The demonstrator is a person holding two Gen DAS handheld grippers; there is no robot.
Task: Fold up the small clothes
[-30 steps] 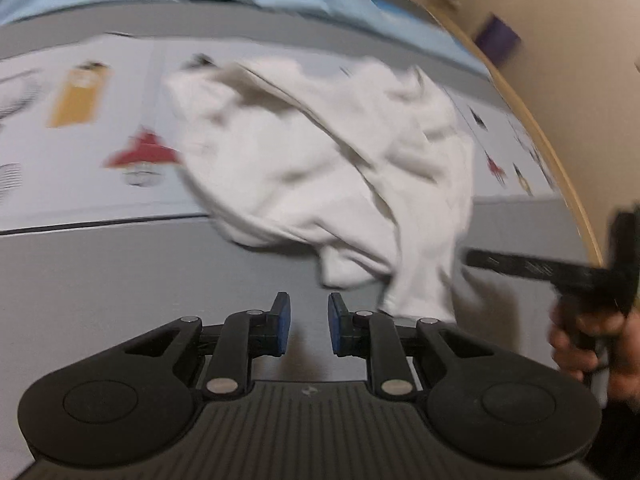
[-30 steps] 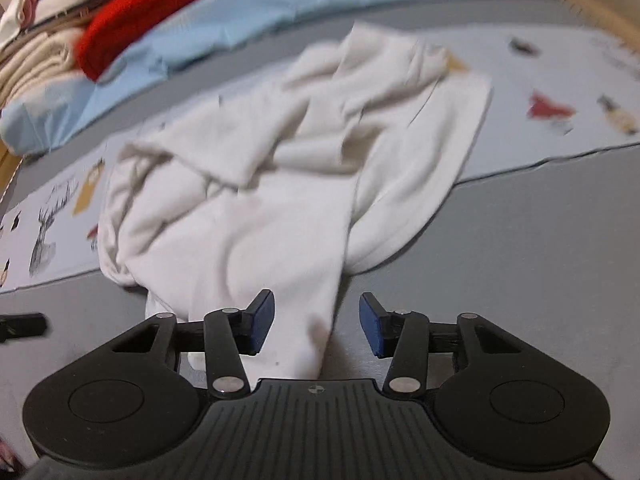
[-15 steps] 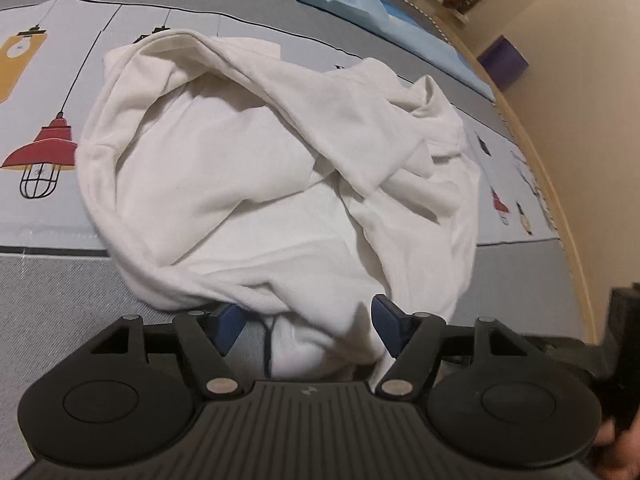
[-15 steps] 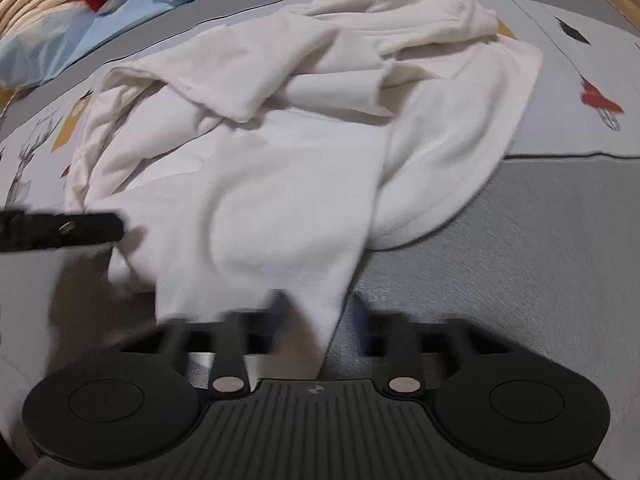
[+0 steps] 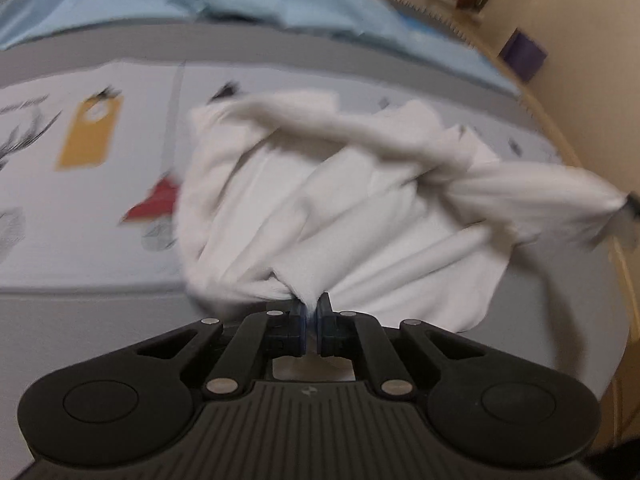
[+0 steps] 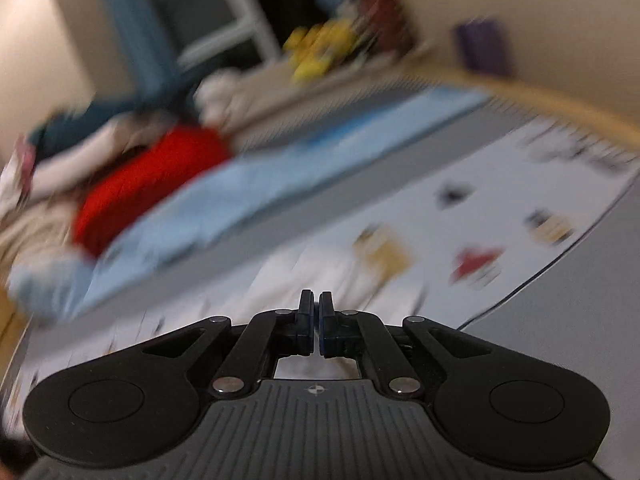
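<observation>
A small white garment (image 5: 344, 208) is lifted and stretched above the grey table in the left wrist view. My left gripper (image 5: 311, 304) is shut on its near edge, with cloth bunched between the blue pads. The right gripper's tip (image 5: 630, 202) shows at the far right, pinching the garment's other end. In the right wrist view my right gripper (image 6: 315, 304) has its jaws together; the cloth between them is hidden, only a white bit shows under the fingers. That view is blurred.
A printed mat (image 5: 92, 184) with lamp and tag pictures lies on the grey table (image 5: 80, 328). Light blue cloth (image 5: 248, 8) and a red garment (image 6: 148, 184) lie at the back. The table's wooden rim (image 5: 560, 128) curves on the right.
Both grippers have closed on the white garment and lifted it, pulling it apart sideways. The right wrist view swung up away from the garment towards the back of the table.
</observation>
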